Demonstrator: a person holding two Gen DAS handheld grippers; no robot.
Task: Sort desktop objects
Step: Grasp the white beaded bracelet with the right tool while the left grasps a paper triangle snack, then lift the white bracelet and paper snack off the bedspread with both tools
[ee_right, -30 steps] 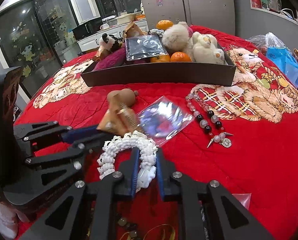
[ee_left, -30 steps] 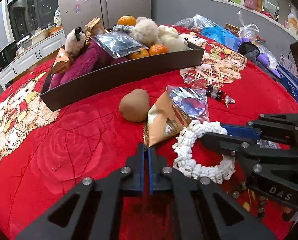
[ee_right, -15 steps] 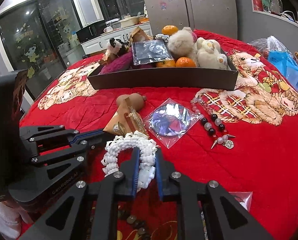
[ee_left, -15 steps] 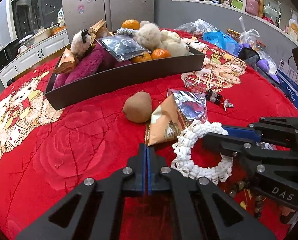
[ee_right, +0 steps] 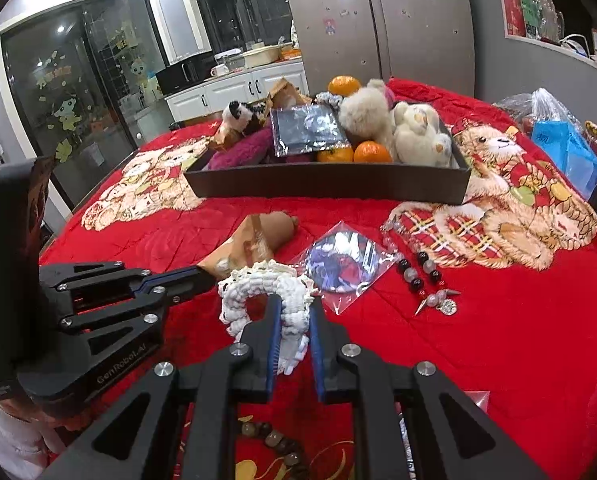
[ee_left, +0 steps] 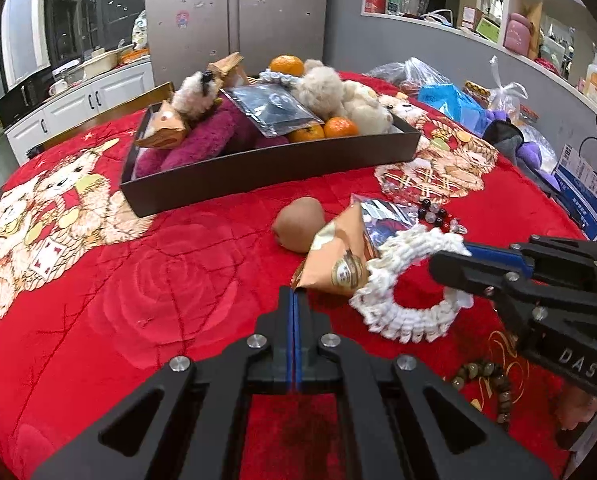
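My right gripper (ee_right: 292, 316) is shut on a white knitted scrunchie (ee_right: 258, 284) and holds it lifted above the red cloth; it also shows in the left wrist view (ee_left: 402, 280), held by the right gripper (ee_left: 450, 264). My left gripper (ee_left: 293, 300) is shut and empty, to the left of the scrunchie; it shows in the right wrist view (ee_right: 202, 276). Ahead lie an orange snack packet (ee_left: 338, 256), a brown kiwi (ee_left: 298, 224), a clear plastic pouch (ee_right: 342, 260) and a beaded bracelet (ee_right: 422, 276). A dark tray (ee_left: 266, 168) at the back holds plush toys and oranges.
A brown bead bracelet (ee_left: 486, 384) lies near me on the red bear-print cloth (ee_left: 118, 300). Plastic bags (ee_left: 450, 100) and a boxed item (ee_left: 582, 192) crowd the right edge. A fridge and kitchen cabinets stand behind the table.
My right gripper has raised the scrunchie off the cloth. Both grippers have risen and pulled back a little, so the tray sits farther off.
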